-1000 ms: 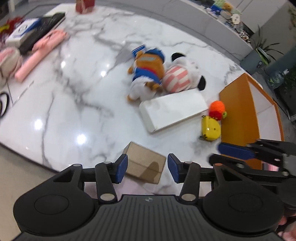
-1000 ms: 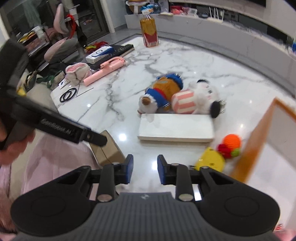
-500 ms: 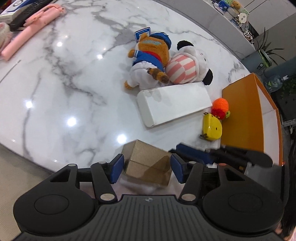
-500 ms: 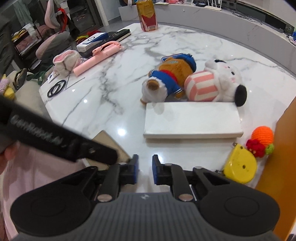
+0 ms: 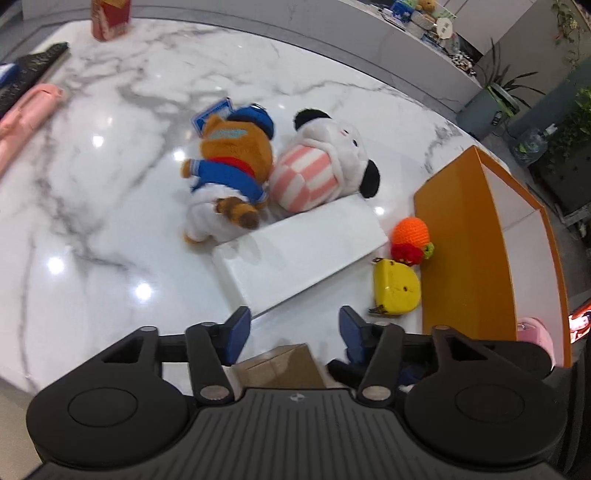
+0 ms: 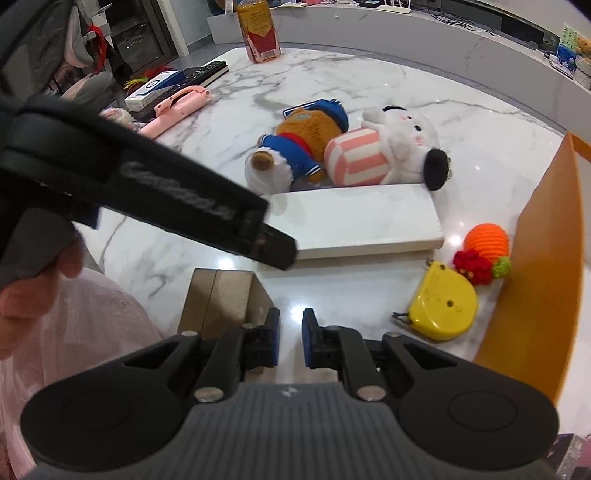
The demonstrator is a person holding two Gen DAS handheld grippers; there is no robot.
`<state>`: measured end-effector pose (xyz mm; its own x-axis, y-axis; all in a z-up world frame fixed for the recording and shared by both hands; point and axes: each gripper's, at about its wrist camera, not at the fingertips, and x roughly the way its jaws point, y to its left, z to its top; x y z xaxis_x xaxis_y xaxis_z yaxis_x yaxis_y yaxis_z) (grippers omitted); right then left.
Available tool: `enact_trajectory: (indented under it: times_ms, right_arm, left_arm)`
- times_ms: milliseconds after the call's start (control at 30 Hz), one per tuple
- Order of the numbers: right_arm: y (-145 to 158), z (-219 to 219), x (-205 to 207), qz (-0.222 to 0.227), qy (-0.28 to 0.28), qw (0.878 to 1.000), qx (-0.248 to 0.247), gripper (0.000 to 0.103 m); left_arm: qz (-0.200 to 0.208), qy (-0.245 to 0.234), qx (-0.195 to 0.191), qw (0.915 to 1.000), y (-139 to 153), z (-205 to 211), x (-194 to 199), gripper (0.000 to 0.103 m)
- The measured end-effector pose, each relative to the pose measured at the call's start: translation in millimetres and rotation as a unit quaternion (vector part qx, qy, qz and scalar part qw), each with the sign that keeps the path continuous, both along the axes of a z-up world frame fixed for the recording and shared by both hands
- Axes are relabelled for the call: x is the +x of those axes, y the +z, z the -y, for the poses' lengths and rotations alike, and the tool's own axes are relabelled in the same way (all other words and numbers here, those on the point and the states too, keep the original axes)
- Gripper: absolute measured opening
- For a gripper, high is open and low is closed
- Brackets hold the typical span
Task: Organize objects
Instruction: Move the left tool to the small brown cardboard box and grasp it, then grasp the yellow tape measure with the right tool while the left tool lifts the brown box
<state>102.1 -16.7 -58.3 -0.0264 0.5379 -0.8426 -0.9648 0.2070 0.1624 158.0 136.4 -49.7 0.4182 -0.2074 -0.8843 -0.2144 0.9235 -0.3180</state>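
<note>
I am holding my left tongs (image 5: 293, 328) spread wide, right tongs (image 6: 290, 338) nearly closed, both empty; toys and cardboard box (image 6: 221, 299) are lying outside the orange bin (image 5: 465, 240).

No legible text. Pale lettering on left gripper (image 6: 280, 251) arm smeared by motion blur; print on red-yellow can (image 6: 258, 31) and blue-white box (image 6: 155, 86) too small to read.

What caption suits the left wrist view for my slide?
Open left gripper above a cardboard box, facing a white box, two plush toys and an orange bin.
</note>
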Motion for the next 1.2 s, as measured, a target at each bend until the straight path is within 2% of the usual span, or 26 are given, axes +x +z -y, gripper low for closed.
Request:
enact_trajectory:
  times_ms: [100, 300, 433, 533, 600, 633, 667, 967, 1200]
  right_arm:
    - [2, 2, 1, -0.004, 0.004, 1.0, -0.007, 0.014]
    - [-1, 11, -4, 0.013, 0.005, 1.0, -0.019, 0.014]
    - [-4, 16, -5, 0.001, 0.011, 1.0, -0.021, 0.015]
    - [-4, 20, -8, -0.003, 0.015, 1.0, -0.019, 0.021]
    - [-6, 20, -9, -0.018, 0.016, 1.0, -0.018, 0.021]
    - [-6, 20, -10, -0.024, 0.018, 0.999, -0.019, 0.021]
    - [-6, 20, -12, -0.024, 0.019, 0.999, -0.02, 0.023]
    - [13, 16, -5, 0.036, 0.056, 0.997, -0.042, 0.042]
    - [22, -8, 32, 0.045, 0.077, 0.991, -0.103, 0.05]
  left_arm:
    - [-0.014, 0.006, 0.013, 0.9998, 3, 0, -11, 0.071]
    - [-0.049, 0.006, -0.013, 0.9987, -12, 5, -22, 0.072]
    - [-0.054, 0.017, -0.028, 0.998, -20, 9, -23, 0.07]
    - [-0.052, 0.017, -0.018, 0.9984, -22, 15, -23, 0.069]
    - [-0.05, 0.015, -0.005, 0.9986, -22, 17, -22, 0.063]
    - [-0.048, 0.013, 0.002, 0.9988, -21, 19, -22, 0.057]
    - [-0.045, 0.011, 0.009, 0.9989, -21, 20, -21, 0.056]
    - [-0.019, -0.022, 0.04, 0.9988, -15, 23, -14, 0.055]
    - [-0.001, -0.035, 0.017, 0.9992, -5, 19, -2, 0.055]
